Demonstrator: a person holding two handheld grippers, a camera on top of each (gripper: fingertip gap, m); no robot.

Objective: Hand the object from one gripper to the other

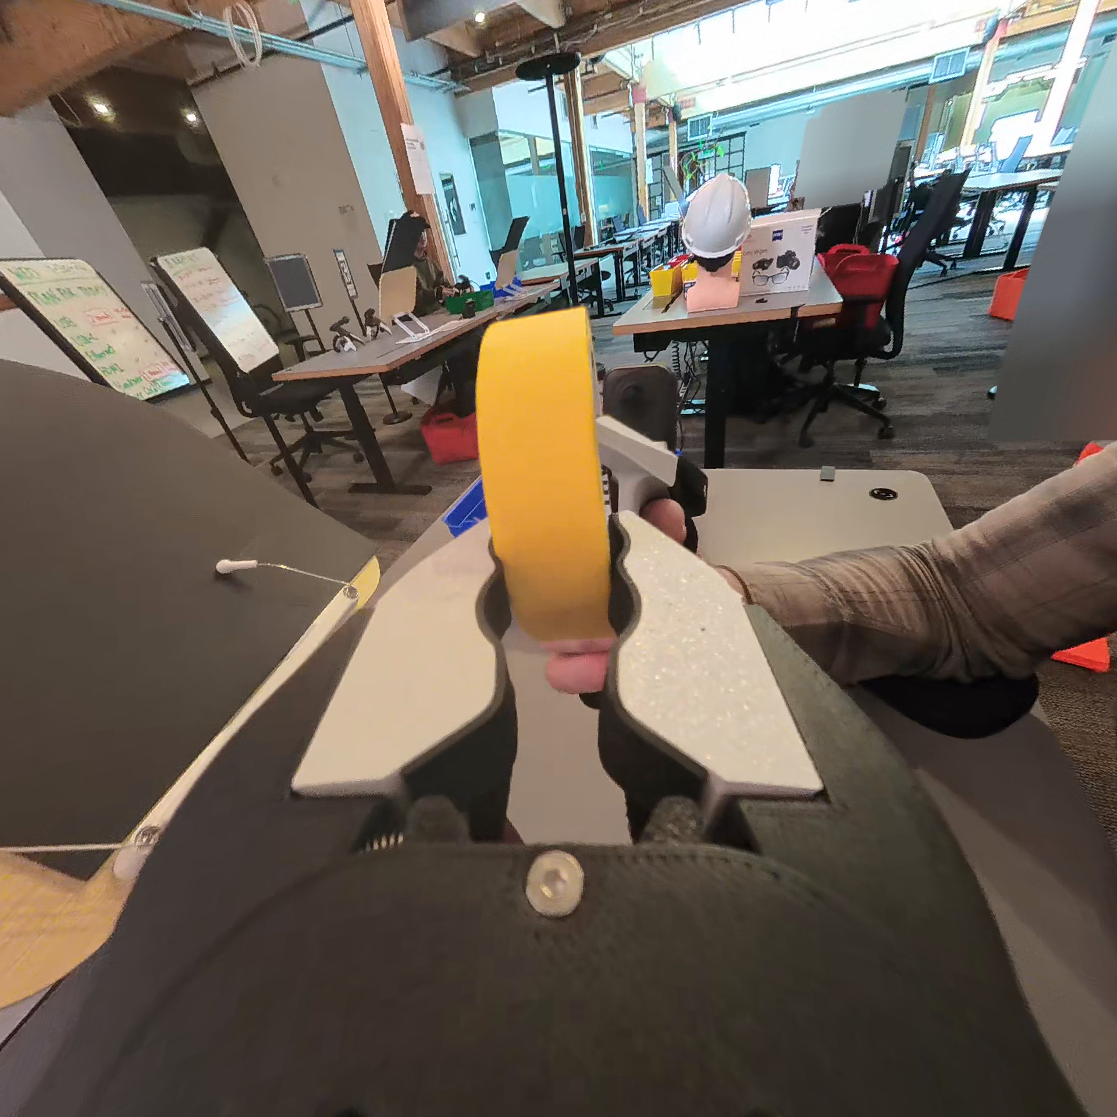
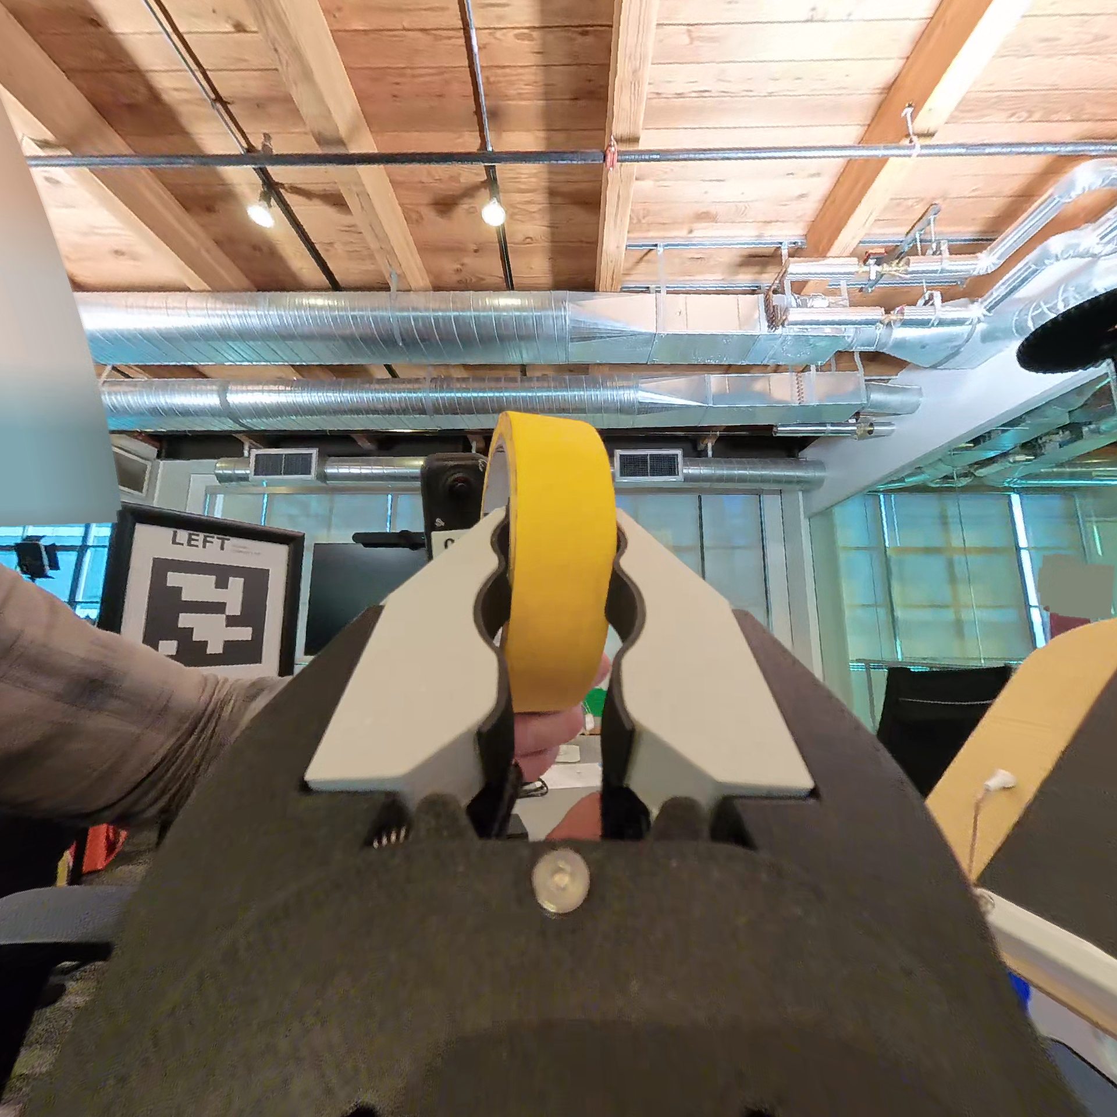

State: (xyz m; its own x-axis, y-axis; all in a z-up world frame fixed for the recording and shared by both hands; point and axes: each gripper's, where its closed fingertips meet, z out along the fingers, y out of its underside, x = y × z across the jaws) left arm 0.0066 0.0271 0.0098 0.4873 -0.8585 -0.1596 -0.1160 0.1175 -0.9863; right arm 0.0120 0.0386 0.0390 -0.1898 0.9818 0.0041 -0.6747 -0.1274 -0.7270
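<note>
A roll of yellow tape (image 1: 544, 471) stands on edge in the air between my two grippers. My left gripper (image 1: 553, 544) is shut on its lower part, with both grey fingers (image 1: 423, 653) against the roll's sides. In the right wrist view the same tape (image 2: 559, 562) sits between my right gripper's (image 2: 559, 520) fingers (image 2: 695, 665), which also press on both sides. The right gripper's grey finger (image 1: 641, 447) shows behind the roll in the left wrist view. The left gripper's camera (image 2: 450, 489) shows behind the roll in the right wrist view.
A white table (image 1: 786, 514) lies below the grippers. A person's sleeved arm (image 1: 906, 604) reaches in from the right. A black panel (image 1: 151, 544) stands at the left and a framed marker board (image 2: 205, 598) behind. Desks and chairs (image 1: 846, 338) stand farther off. The grippers are tip to tip, or close to it.
</note>
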